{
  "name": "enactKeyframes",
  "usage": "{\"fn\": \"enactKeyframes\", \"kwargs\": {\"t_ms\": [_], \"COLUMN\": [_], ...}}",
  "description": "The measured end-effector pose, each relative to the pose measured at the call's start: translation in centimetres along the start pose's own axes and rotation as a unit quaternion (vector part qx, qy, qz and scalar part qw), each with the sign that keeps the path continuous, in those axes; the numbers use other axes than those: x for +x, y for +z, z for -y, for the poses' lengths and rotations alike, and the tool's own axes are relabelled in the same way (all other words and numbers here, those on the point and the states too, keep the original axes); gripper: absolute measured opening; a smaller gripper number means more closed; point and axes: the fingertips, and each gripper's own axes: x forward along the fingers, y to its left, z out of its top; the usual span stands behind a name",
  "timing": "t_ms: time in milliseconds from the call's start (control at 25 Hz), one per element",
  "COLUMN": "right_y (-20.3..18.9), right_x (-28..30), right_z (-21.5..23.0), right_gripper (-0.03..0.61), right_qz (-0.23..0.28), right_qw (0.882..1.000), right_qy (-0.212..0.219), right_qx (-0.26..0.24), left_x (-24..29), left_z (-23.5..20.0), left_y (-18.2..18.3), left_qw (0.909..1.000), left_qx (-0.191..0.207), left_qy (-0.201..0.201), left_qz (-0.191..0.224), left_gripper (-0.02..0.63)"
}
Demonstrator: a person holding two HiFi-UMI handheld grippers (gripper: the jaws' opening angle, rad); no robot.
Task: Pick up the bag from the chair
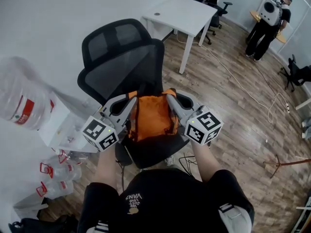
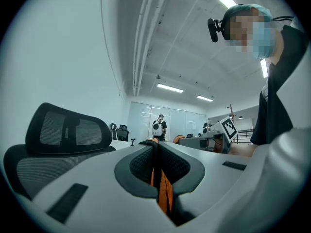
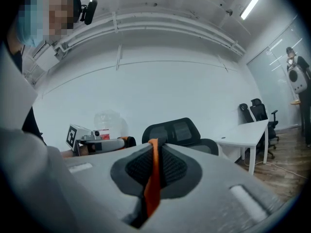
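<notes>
Jaws nearly together, the left gripper [image 1: 131, 99] and right gripper [image 1: 171, 97] are pinching the orange bag [image 1: 153, 116] at its nine and three o'clock edges over the chair [image 1: 121, 64] seat, covering its sides.

Both arms reach out front, left forearm [image 1: 105, 165] and right forearm [image 1: 206, 160] about parallel. Left gripper [image 1: 131, 98] and right gripper [image 1: 170, 97] sit level, tips angled toward each other, each one's jaws pinched tight on an orange strap [image 2: 164, 191].
</notes>
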Motion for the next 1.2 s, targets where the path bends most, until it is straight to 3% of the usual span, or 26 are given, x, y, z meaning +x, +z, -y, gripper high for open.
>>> {"fn": "enactKeyframes", "kwargs": {"t_ms": [640,1200], "right_y": [4.2,5.9], "right_x": [0.3,-0.9], "right_z": [-0.2,0.2], "right_gripper": [0.011,0.011], "right_qz": [0.037,0.048], "right_qw": [0.999,0.998], "right_qy": [-0.004,-0.02], "right_qx": [-0.028,-0.042], "left_x": [0.9,2.0], "left_z": [-0.3,0.7], "left_y": [4.2,5.5], "left_qw": [0.9986,0.9969], "left_qx": [0.045,0.061], "left_qy": [-0.016,-0.038], "left_qz": [0.024,0.032], "left_gripper": [0.023,0.023]}}
